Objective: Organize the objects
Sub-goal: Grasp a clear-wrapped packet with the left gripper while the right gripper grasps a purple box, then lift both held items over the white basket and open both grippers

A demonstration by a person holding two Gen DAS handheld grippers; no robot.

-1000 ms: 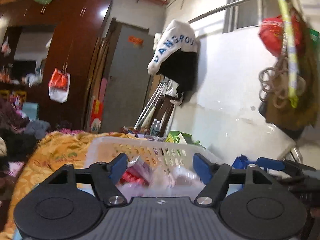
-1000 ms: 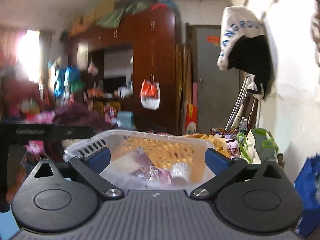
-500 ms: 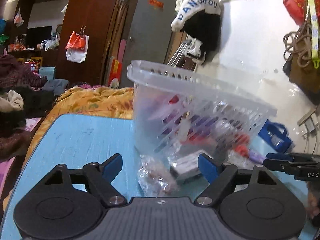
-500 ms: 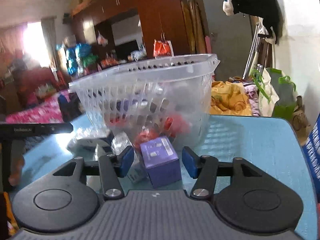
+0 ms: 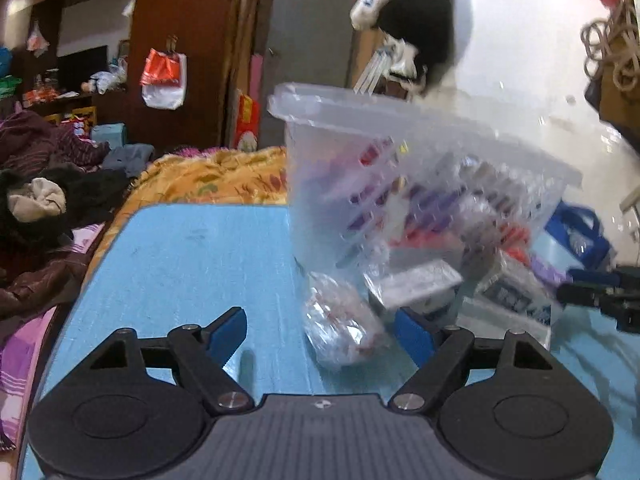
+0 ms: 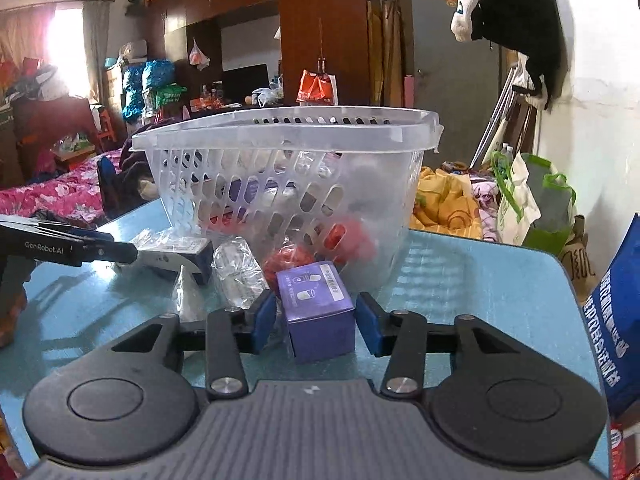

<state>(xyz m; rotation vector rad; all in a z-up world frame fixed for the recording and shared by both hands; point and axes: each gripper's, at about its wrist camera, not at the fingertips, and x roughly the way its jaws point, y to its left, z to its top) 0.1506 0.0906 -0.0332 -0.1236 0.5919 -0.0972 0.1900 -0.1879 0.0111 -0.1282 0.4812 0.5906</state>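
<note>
As my right gripper (image 6: 316, 322) closes around the purple box (image 6: 318, 312), pads not yet touching, my left gripper (image 5: 320, 328) gapes over a clear packet (image 5: 340, 328); next, clamp and lift toward the basket (image 6: 288, 136).

Blue table (image 6: 480, 288), glossy, with a rounded far corner. Standing on it: a clear slotted plastic basket (image 6: 288, 184), upright, holding packets and something red. Scattered on the bare top in front of the basket: a purple box (image 6: 316, 308) nearest the viewer; behind it and touching the basket wall, a red ball-like thing (image 6: 288, 260); left of that, a crinkled clear packet (image 6: 236, 272); further left of the basket, a flat white and dark-blue carton (image 6: 176, 252). From the other side, a clear bag of small wrapped pieces (image 5: 340, 320) just beside the basket's base.
</note>
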